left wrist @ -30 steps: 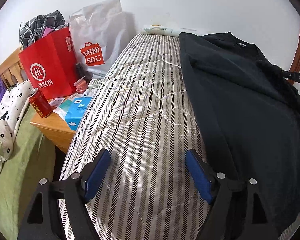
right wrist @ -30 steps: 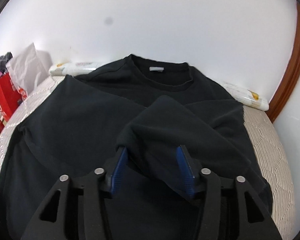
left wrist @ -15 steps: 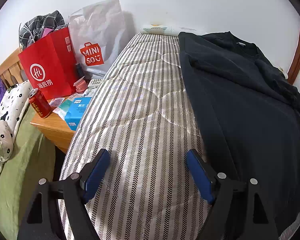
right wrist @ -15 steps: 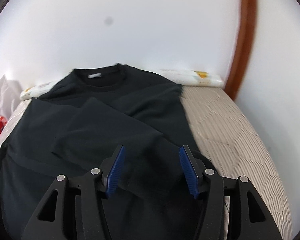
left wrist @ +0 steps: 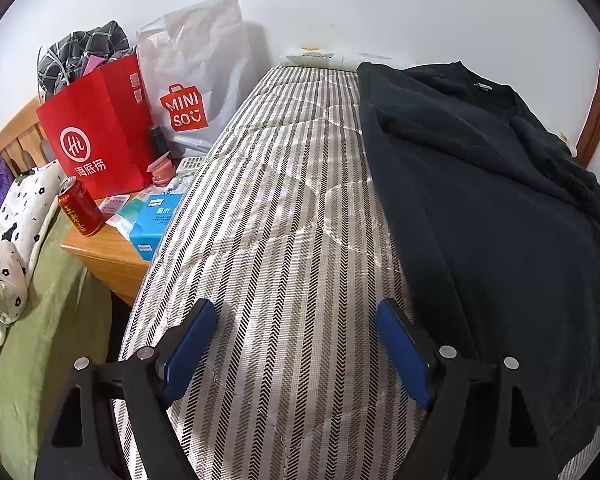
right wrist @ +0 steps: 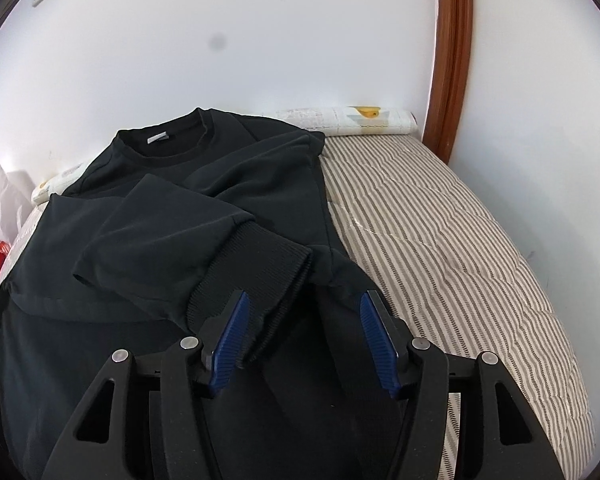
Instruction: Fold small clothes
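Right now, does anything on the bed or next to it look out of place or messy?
Nothing looks damaged or spilled. The black sweatshirt lies part-folded on the striped mattress, one ribbed cuff loose across its front. The bedside table is crowded with bags, packets and a red can.

A striped mattress (left wrist: 284, 240) carries a black sweatshirt (right wrist: 148, 216).

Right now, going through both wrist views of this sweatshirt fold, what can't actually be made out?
- Black sweatshirt, right wrist view: its hem is hidden behind the right gripper.
- Sleeve cuff, right wrist view: it lies between the apart pads; contact unclear.
- Neck label, right wrist view: too small to read.
- Sweatshirt's far side, left wrist view: cut off by the frame edge.
- Items behind the red bag, left wrist view: hidden by it.
- Left gripper: open over bare mattress.
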A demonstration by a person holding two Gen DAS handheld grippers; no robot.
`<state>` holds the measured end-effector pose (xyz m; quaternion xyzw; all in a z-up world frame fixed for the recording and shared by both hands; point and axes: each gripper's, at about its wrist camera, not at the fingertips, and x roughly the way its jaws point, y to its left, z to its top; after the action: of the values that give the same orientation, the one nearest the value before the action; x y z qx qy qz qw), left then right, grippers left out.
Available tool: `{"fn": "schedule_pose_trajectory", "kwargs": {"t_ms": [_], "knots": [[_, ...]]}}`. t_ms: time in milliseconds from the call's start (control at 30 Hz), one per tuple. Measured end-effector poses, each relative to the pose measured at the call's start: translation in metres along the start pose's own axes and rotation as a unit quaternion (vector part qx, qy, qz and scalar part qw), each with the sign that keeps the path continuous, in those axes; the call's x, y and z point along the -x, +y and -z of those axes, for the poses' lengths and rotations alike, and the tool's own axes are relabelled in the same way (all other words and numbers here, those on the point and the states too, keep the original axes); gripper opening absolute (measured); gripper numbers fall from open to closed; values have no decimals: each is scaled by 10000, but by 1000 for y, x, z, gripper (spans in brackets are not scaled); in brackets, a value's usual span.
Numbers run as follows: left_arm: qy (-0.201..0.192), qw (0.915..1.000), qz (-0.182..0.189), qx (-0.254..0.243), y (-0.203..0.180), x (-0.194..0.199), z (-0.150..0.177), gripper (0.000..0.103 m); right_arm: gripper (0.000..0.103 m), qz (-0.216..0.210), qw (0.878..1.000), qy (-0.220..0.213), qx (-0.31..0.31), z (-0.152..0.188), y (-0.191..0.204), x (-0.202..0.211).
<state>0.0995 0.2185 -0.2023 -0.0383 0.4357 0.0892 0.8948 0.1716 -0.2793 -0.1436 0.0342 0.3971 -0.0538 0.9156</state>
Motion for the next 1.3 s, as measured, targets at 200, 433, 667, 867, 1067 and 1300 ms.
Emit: {"fn": "schedule_pose_trajectory", "kwargs": {"t_ms": [200, 433, 667, 867, 1067, 1300], "knots": [[9, 10000, -13, 4, 0, 0, 0, 84, 58, -125, 9997, 14, 203, -2, 1, -5], [14, 10000, -11, 3, 0, -1, 0, 85, 58, -214, 9994, 41, 284, -9, 6, -31], [25, 10000, -23, 17, 1, -1, 1, 86, 10, -189, 9988, 197, 407, -23, 21, -51], [34, 10000, -25, 21, 2, -2, 1, 87, 7, -572, 9979, -40, 295, -20, 22, -22], [190, 9998, 83, 36, -4, -4, -17, 86, 7, -1394, 9902, -86, 34, -57, 59, 8], [-287, 9993, 249, 54, -22, 16, -62, 86, 7, -2274, 9728, -69, 430, -88, 174, 16]]}}
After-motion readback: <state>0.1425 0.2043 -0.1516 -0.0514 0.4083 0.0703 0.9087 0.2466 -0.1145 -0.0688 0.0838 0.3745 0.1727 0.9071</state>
